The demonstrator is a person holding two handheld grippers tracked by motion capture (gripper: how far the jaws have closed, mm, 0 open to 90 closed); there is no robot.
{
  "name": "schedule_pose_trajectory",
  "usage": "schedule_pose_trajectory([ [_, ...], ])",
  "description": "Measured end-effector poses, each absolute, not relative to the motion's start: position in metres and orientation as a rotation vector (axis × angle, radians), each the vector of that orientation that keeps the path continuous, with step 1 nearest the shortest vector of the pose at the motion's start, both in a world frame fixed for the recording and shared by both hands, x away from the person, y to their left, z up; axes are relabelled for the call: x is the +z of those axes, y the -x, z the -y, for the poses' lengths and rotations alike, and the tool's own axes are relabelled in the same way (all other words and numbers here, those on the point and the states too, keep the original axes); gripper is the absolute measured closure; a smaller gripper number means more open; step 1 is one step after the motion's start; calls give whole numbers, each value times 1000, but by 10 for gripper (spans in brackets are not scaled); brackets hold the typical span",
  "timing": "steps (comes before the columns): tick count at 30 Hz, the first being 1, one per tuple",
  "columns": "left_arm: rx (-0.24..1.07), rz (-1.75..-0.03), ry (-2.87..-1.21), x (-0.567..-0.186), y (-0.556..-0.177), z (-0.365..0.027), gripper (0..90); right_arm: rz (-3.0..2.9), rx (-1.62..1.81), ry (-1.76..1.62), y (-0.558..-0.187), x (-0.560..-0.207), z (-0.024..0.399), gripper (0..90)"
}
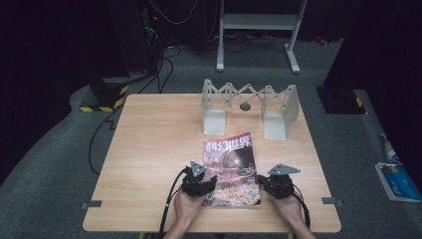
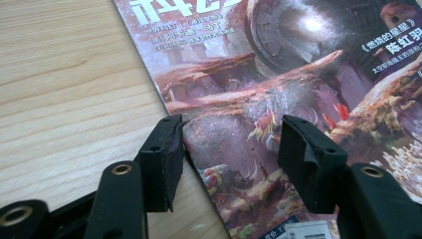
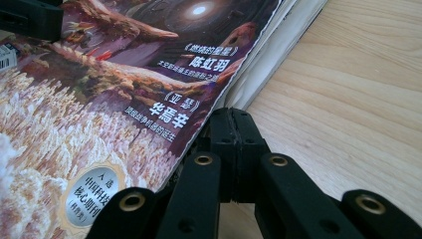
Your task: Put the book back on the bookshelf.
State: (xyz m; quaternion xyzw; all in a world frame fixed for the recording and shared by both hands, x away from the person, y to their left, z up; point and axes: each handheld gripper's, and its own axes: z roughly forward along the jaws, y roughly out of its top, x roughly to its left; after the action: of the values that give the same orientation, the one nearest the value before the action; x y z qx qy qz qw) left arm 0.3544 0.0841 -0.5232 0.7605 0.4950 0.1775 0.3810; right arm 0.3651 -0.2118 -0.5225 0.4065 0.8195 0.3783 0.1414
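Two grippers flank the magazine [image 1: 231, 169]: left gripper [image 2: 226, 149] gapes astride its spine edge, right gripper [image 3: 233, 149] is pinched closed against its page edge (nothing lifted yet).

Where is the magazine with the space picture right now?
In the high view, the magazine lies flat near the table's front edge, between the left claw and the right claw, in front of the white folding rack.

The right claw [image 3: 234, 124] has its jaws pressed together at the magazine [image 3: 114, 99] cover's edge, which curls up. Pale pages show beside it over the wooden counter [image 3: 348, 99].
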Motion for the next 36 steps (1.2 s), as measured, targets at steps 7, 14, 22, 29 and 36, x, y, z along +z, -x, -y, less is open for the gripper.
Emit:
schedule_pose_trajectory([
  [7, 438, -1241, -1944, -524, -358, -74, 436, -2351, 1083, -1209, -365, -522, 224, 893],
  [14, 443, -1234, -1950, -524, -362, -67, 437, -2329, 1085, -1225, -364, -522, 231, 874],
  [22, 413, -1237, -1895, -522, -372, -68, 408, -2319, 1100, -1285, -368, -520, 242, 685],
  [29, 467, -1238, -1874, -530, -385, -69, 394, -2259, 1231, -1408, -383, -512, 254, 580],
  [36, 486, -1220, -1878, -532, -385, -69, 378, -2219, 1257, -1431, -394, -501, 255, 583],
])
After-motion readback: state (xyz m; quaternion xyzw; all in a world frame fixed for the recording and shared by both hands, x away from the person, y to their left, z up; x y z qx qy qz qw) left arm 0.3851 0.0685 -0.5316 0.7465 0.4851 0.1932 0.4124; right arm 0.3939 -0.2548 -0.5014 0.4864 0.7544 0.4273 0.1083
